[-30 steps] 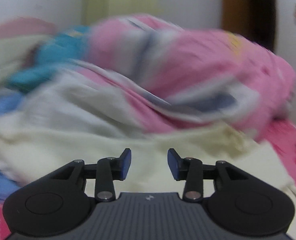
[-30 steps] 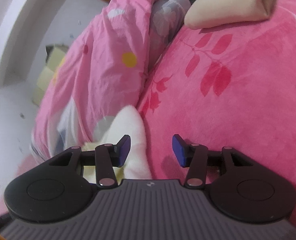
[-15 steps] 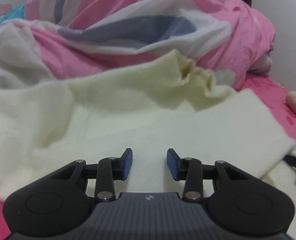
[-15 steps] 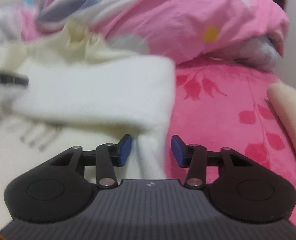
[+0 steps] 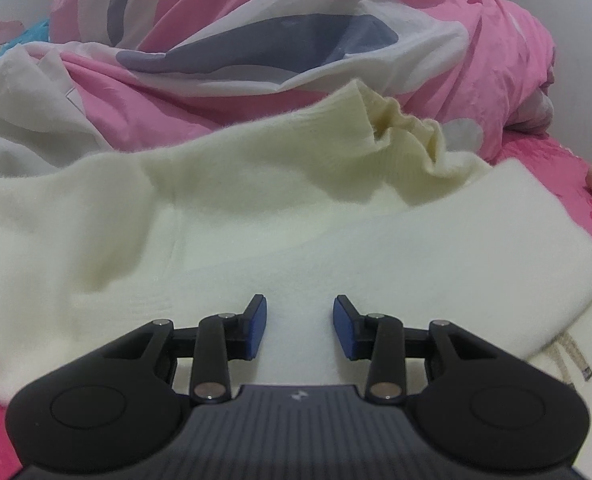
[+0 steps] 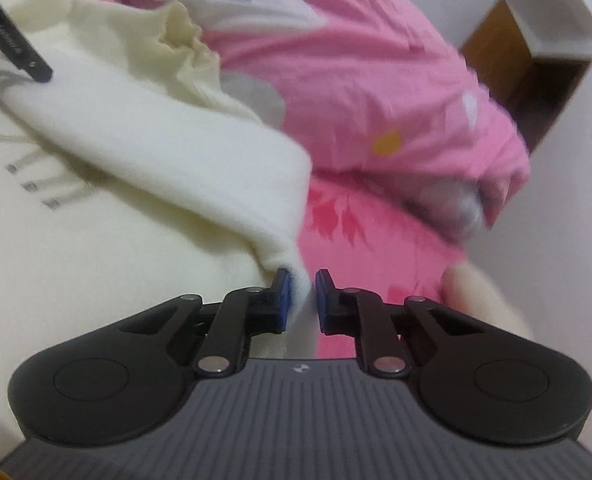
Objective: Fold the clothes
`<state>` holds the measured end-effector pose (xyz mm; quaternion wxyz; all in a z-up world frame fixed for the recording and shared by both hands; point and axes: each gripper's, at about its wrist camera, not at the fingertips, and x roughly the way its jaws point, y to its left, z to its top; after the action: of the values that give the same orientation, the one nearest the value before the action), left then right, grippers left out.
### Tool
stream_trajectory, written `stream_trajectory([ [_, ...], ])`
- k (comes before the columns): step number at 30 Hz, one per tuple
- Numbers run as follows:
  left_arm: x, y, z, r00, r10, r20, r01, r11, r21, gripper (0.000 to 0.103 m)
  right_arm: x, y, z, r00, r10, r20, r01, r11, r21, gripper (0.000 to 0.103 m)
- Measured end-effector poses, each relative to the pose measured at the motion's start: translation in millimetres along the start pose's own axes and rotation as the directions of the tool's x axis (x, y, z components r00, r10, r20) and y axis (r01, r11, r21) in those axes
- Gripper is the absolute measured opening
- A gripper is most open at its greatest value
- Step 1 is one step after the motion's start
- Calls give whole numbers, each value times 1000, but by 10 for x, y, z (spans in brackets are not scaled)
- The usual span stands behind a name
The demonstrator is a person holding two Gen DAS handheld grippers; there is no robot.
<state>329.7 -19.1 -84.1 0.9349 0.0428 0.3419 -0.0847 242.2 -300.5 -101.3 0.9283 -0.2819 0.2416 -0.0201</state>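
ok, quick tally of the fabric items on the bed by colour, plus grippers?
Cream: 1, the sweater, its corner pinched in the right gripper
Pink patterned: 1, the quilt
Pink with red leaf print: 1, the bedsheet
Turquoise: 1, a cloth at far left, mostly hidden
Grippers: 2, counting the left gripper, open over the sweater
Total: 6

Black hand-held gripper [image 5: 299, 328], blue pads [image 5: 257, 326], silver pivot screws.

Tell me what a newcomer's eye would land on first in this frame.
The cream sweater spread across the foreground, one part folded over it. Behind it lies a bunched pink quilt with grey and white patches. In the right wrist view, the right gripper has just been closing and pinches the corner of that cream fold above the pink sheet.
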Motion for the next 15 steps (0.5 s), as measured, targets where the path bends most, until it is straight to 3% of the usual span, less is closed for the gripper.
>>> stream_trajectory([
  [4, -17, -2, -23, 1000, 3, 1, -3, 1000, 17, 39, -86, -89, -37, 999, -6, 40, 3, 997, 82, 10],
  [8, -48, -21, -23, 1000, 6, 5, -6, 999, 31, 39, 143, -243, -226, 993, 112, -30, -102, 970, 220, 10],
  [10, -97, -1, -5, 1000, -5, 13, 4, 1000, 12, 39, 118, -367, -235, 988, 151, -21, -140, 952, 272, 15],
  [12, -148, 17, 13, 999, -22, 34, 22, 1000, -7, 39, 85, -491, -276, 981, 194, -32, -174, 933, 315, 31],
  [15, -150, -28, -3, 999, -38, 34, 38, 999, 15, 39, -37, -717, -322, 967, 253, -28, -222, 894, 388, 43],
])
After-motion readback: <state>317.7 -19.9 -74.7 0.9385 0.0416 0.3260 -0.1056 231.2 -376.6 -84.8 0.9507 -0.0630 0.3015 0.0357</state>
